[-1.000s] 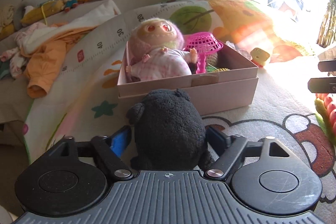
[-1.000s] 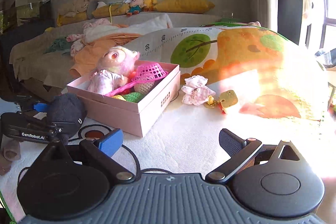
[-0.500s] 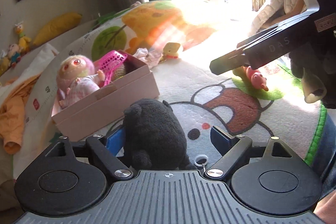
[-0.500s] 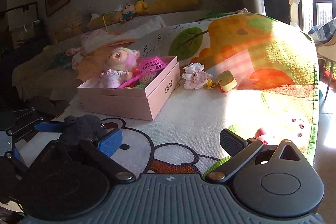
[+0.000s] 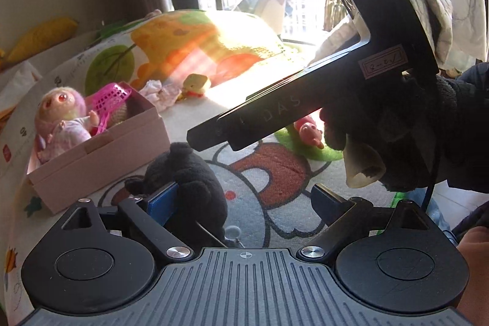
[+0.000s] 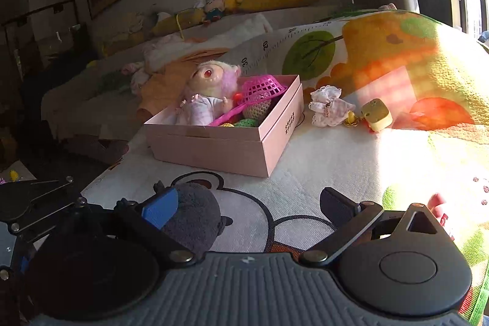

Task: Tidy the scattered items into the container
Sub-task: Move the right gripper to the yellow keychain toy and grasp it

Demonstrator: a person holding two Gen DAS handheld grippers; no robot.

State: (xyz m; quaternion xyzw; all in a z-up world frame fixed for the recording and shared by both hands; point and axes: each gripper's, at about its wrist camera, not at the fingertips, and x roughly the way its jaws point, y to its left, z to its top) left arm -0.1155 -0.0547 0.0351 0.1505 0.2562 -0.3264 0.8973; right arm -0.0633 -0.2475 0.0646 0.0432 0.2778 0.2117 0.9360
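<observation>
Left hand-held gripper [image 5: 241, 199] spread wide at lower centre of the left wrist view. Black plush toy [image 5: 186, 182] resting on the play mat [image 5: 275, 173], leaning against the blue left finger [image 5: 162, 203]; right finger [image 5: 328, 202] well apart from it, so nothing clamped. Right hand-held gripper [image 6: 247, 208] likewise wide open and empty in its own view, with the same plush [image 6: 192, 216] showing behind its blue finger [image 6: 159, 208] at lower left.

Pink box [image 6: 232, 142] at centre of the right wrist view, already carrying a doll [image 6: 207, 90], a pink basket [image 6: 262, 87] and some knitted pieces. Left outside, just beside the box to its right: a frilly cloth bundle [image 6: 327, 106] and a small yellow toy [image 6: 377, 115]. A small pink figure [image 5: 308, 132] on the green patch at centre right of the left wrist view, partly hidden behind the other tool's body.

Risks from here, as judgement only:
- Closing off-centre likely to pinch only fur and let the soft plush slip or roll away.
- Two tools close together; crossing paths could end in a knock.
- Box fairly full; dropping the plush on the basket could tip it over the rim.
- Strong window glare at right could hide the pink figure.
</observation>
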